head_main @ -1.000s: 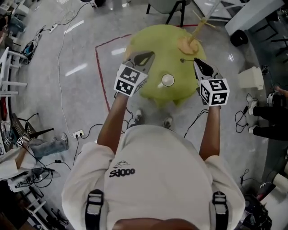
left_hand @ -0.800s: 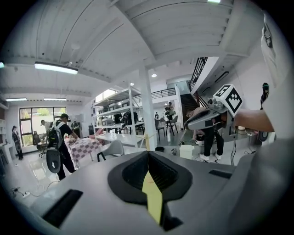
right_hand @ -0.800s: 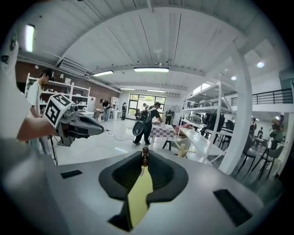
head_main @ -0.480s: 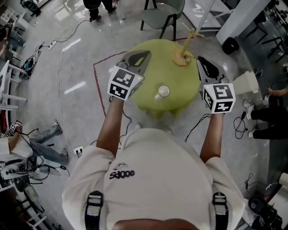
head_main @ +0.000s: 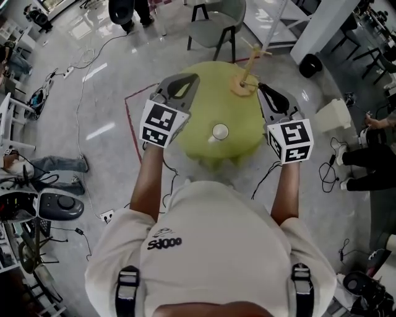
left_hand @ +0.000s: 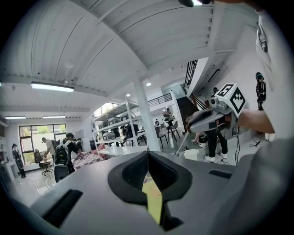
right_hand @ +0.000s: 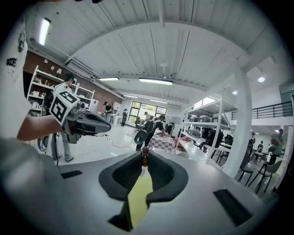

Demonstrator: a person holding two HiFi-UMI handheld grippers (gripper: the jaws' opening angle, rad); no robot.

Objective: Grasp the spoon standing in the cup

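Note:
A white cup (head_main: 219, 132) stands near the front edge of a round green table (head_main: 204, 99). From the head view I cannot make out the spoon in it. My left gripper (head_main: 192, 77) hovers over the table's left side, its jaws shut on nothing. My right gripper (head_main: 263, 86) is held over the table's right side, also shut and empty. In the left gripper view the jaws (left_hand: 148, 153) meet in a thin line, with green table showing below. The right gripper view shows its jaws (right_hand: 144, 158) meeting the same way, with a small brown thing just past the tips.
A wooden stand (head_main: 244, 83) with a slanted pole sits at the table's far right. A grey chair (head_main: 216, 18) is behind the table. Red tape (head_main: 133, 117) and cables mark the floor at left. A white box (head_main: 333, 113) and people's legs (head_main: 365, 155) are at right.
The head view has drawn back and shows more of the room. Both grippers stay shut on either side of the table, a little further apart. The cup has not moved on the table.

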